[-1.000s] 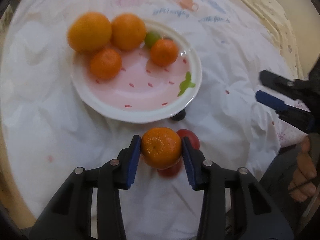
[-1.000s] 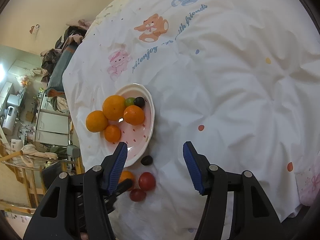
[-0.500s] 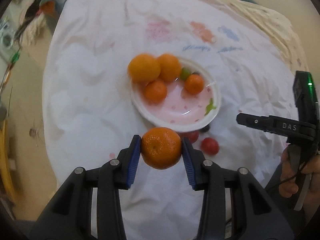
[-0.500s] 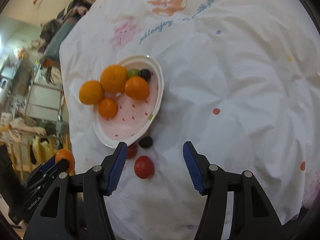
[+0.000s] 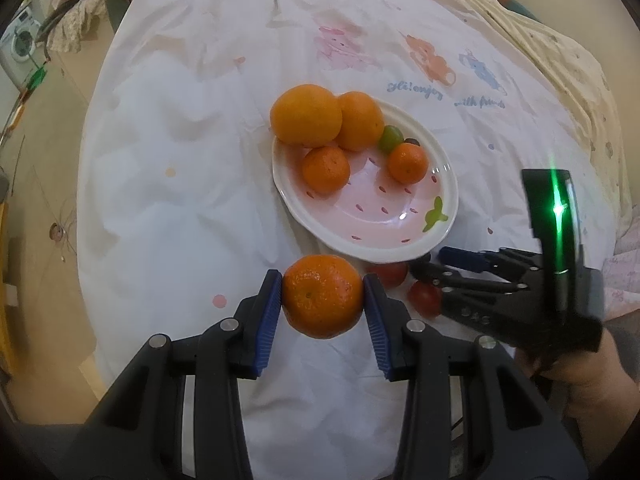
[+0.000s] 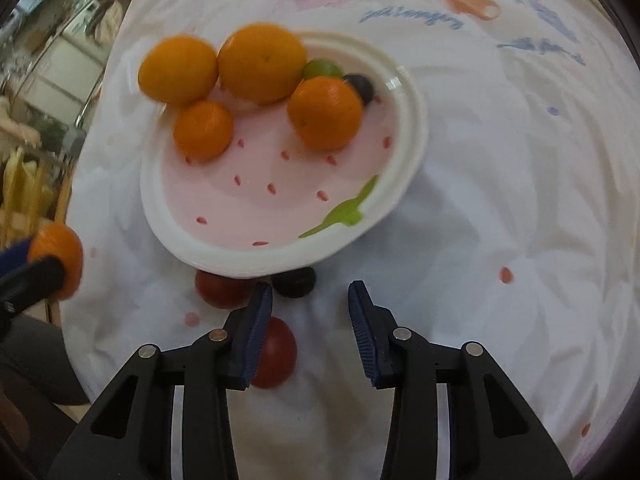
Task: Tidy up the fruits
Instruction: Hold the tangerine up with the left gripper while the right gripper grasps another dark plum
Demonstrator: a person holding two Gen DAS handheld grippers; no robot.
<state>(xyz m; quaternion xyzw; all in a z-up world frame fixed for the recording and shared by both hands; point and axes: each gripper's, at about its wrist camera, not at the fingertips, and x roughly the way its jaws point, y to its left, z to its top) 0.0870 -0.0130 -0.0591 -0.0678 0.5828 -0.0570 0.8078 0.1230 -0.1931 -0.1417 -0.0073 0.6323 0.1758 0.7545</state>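
At the bottom centre of the left wrist view, the left claw (image 5: 323, 297) is clenched on a mandarin (image 5: 322, 297), held short of the plate (image 5: 404, 250). The right claw (image 6: 310, 326) is released and holds nothing, above 2 tomatoes (image 6: 275, 354) and a dark grape (image 6: 294, 281) lying on the white cloth (image 6: 500, 184). Farther up, 4 oranges (image 6: 262, 63), a green grape (image 6: 322, 69) and another dark grape already sit on the plate, so the job looks over half done.

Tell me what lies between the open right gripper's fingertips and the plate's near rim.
In the right wrist view, a dark grape sits just ahead of the right gripper, against the plate rim. A red tomato lies left of that.
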